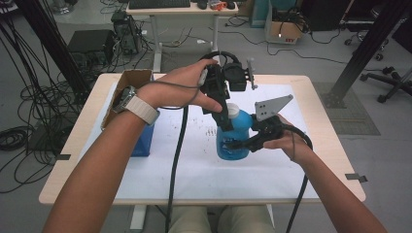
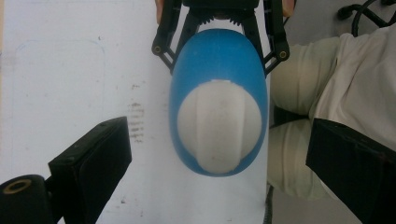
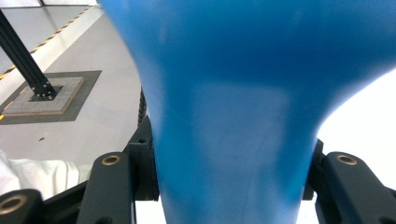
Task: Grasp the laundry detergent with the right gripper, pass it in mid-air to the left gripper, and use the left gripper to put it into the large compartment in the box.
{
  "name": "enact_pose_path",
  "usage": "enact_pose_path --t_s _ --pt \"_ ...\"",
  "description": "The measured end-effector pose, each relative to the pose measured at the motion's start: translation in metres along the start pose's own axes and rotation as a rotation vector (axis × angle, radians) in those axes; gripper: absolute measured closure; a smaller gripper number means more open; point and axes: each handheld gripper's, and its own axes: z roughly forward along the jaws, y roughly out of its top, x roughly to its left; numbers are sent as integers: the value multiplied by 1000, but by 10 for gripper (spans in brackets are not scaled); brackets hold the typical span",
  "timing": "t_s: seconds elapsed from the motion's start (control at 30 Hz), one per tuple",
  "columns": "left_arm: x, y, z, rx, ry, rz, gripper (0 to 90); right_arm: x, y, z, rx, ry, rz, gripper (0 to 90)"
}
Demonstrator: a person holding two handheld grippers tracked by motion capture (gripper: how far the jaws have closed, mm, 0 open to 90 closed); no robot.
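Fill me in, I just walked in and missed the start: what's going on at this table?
A person works with a gripper in each hand. The right gripper is clamped on a blue bottle standing on the white table. The left gripper hangs above the bottle's white cap, jaws open on either side, not touching it. A cardboard box sits at the table's left edge.

Blue bottle point(image 1: 233, 138) upright w/ right tool point(image 1: 241, 144) clamped on (white cap point(image 1: 232, 111)).

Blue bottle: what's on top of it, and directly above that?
A white cap sits on the blue bottle. The left gripper hangs over it, jaws open either side. The right gripper clamps the body. Contents can't be seen; the plastic is opaque.
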Motion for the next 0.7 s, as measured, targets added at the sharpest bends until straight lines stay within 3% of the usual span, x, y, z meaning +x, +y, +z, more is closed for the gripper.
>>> enact_pose_path --t_s 0.7 --pt "0 0 0 1 -3 1 70 0 -1 1 6 -4 8 435"
